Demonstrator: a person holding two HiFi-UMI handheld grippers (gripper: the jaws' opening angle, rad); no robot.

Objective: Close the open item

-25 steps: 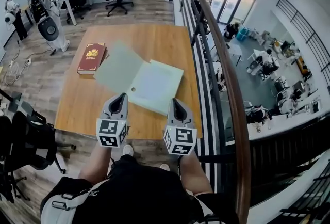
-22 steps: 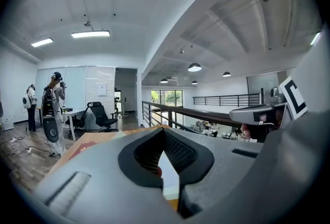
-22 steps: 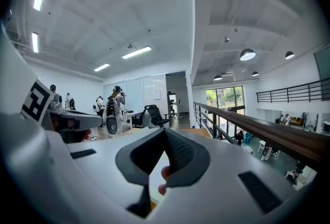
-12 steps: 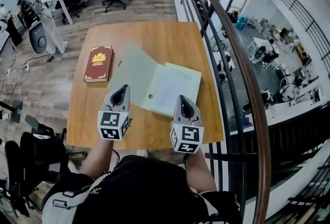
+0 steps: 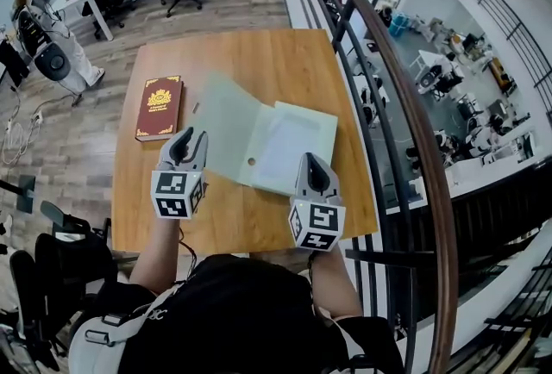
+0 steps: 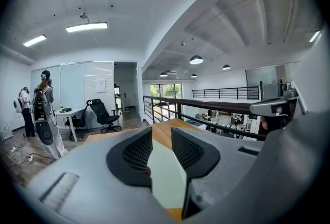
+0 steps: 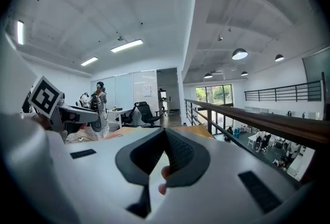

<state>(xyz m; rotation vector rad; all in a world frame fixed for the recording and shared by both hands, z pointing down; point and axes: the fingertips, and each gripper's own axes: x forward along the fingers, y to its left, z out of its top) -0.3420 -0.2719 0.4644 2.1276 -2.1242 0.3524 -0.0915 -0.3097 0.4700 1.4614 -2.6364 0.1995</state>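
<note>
Pale green open book lies flat near the middle of the wooden table, its left cover spread toward a closed dark red hardback book just beside it. The left gripper sits at the outer edge of that cover, jaws opening and well parted; the green cover shows through the gap, with neither pad pressing on it. The right gripper hovers at the book's near right corner, jaws fully together and empty. The task appears to be at the approach step, with nothing closed yet. The next move likely calls for catching or lifting the cover's free edge and swinging it over the pages.
</note>
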